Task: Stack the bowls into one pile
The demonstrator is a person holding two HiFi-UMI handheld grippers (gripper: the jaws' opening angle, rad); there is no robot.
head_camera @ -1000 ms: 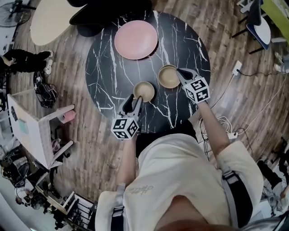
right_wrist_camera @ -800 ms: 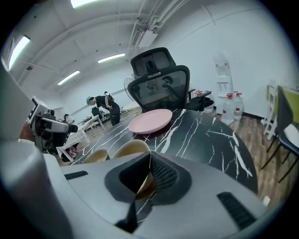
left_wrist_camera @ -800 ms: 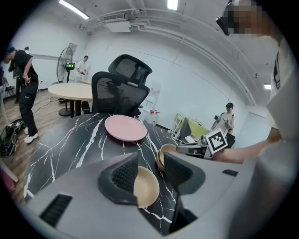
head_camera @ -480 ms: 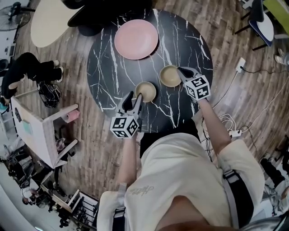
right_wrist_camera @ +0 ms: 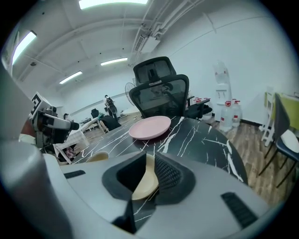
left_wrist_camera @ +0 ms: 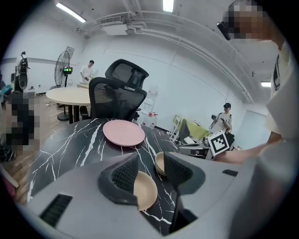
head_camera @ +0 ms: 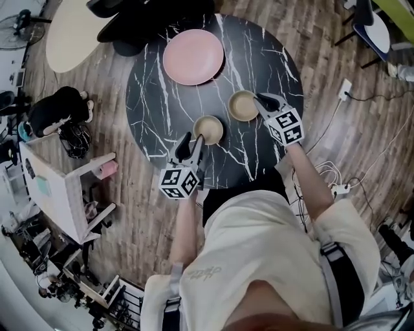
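Two tan bowls stand apart on the black marble table [head_camera: 155, 110]. The left bowl [head_camera: 207, 129] has its near rim between the fingers of my left gripper [head_camera: 195, 138], whose jaws stand wide apart; in the left gripper view this bowl [left_wrist_camera: 145, 191] lies beside the left pad. The right bowl [head_camera: 242, 105] has its rim between the jaws of my right gripper [head_camera: 259, 101]. Those jaws are opening: in the right gripper view the rim [right_wrist_camera: 144, 183] sits by the right pad with a dark gap on its other side.
A pink plate [head_camera: 193, 57] lies at the table's far side. Behind it are a black office chair [head_camera: 149, 13] and a beige round table [head_camera: 71, 29]. A white stool [head_camera: 58, 187] stands at the left. Cables and a power strip [head_camera: 341, 97] lie on the floor at the right.
Both grippers and both bowls keep their places on the table. A person on the floor at the left has shifted.
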